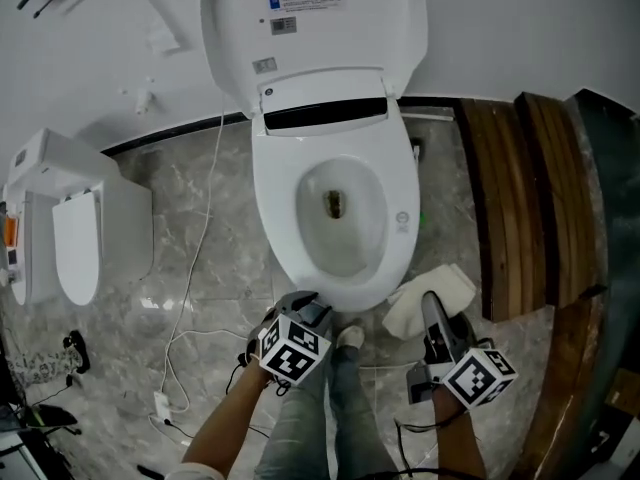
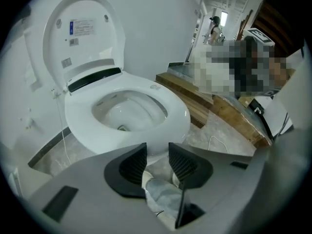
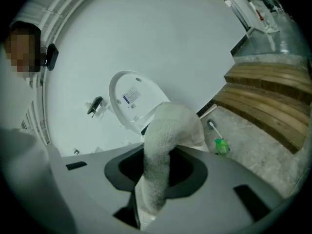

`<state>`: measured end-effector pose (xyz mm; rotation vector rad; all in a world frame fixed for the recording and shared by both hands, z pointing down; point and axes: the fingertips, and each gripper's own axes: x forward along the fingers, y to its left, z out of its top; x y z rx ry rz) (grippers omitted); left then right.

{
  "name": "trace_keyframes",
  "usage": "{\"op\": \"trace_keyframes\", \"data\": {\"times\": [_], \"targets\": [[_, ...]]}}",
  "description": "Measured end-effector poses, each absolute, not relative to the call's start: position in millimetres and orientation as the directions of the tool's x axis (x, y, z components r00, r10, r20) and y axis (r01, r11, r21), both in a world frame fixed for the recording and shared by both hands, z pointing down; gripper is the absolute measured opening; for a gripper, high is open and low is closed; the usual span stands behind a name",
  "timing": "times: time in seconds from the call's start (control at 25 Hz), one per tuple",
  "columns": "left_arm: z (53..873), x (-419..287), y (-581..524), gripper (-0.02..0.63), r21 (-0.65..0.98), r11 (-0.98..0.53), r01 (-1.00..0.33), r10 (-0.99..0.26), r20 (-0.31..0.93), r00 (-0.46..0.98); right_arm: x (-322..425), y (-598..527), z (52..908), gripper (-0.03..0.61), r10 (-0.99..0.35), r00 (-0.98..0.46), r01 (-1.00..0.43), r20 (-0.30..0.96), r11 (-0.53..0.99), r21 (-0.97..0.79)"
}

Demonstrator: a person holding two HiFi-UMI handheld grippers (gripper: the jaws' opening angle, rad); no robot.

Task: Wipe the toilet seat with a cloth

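The white toilet [image 1: 335,168] stands with its lid [image 1: 310,18] raised and its seat [image 1: 275,203] down. My left gripper [image 1: 303,308] hovers just short of the seat's front edge [image 2: 170,111]. Its jaws [image 2: 157,147] stand a little apart with nothing pressed between them; only the floor and a shoe show through the gap. My right gripper [image 1: 432,306] is to the right of the bowl, low by the floor, shut on a white terry cloth [image 1: 437,293]. In the right gripper view the cloth [image 3: 168,128] bulges out over the jaws [image 3: 163,152] and hides part of the toilet lid [image 3: 129,99].
A second white toilet unit [image 1: 75,238] sits at the left wall. A white cable [image 1: 190,298] trails over the marble floor. Wooden steps [image 1: 510,198] run along the right. A green toilet brush [image 3: 220,145] lies by the wall. My jeans legs [image 1: 330,408] stand before the bowl.
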<state>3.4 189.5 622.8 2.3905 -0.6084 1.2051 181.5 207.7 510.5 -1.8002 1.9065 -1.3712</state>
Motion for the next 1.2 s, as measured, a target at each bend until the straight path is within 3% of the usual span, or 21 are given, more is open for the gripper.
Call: {"op": "trace_keyframes", "data": {"times": [0.32,0.8,1.08,1.2], "targets": [[677,4,187,0.149,0.214,-0.730,-0.649,-0.190,0.849,0.494,182,213,559,0.100,-0.851,-0.256,-0.720,0.459,-0.149,-0.677],[718,1,182,0.127,0.215,-0.723,-0.656,-0.187,0.853,0.487,173,152,606,0.100,-0.789,-0.332,-0.772,0.517,-0.088,-0.630],[715,-2,178,0.097,0.267,-0.709,-0.653,-0.134,0.858,0.496,182,105,627,0.100,-0.737,-0.341,-0.806,0.584,-0.090,-0.585],[683,-1,153,0.050,0.275,-0.716,-0.642,-0.162,0.829,0.535,189,67,630,0.100,-0.715,-0.336,-0.819,0.613,-0.100,-0.565]]}}
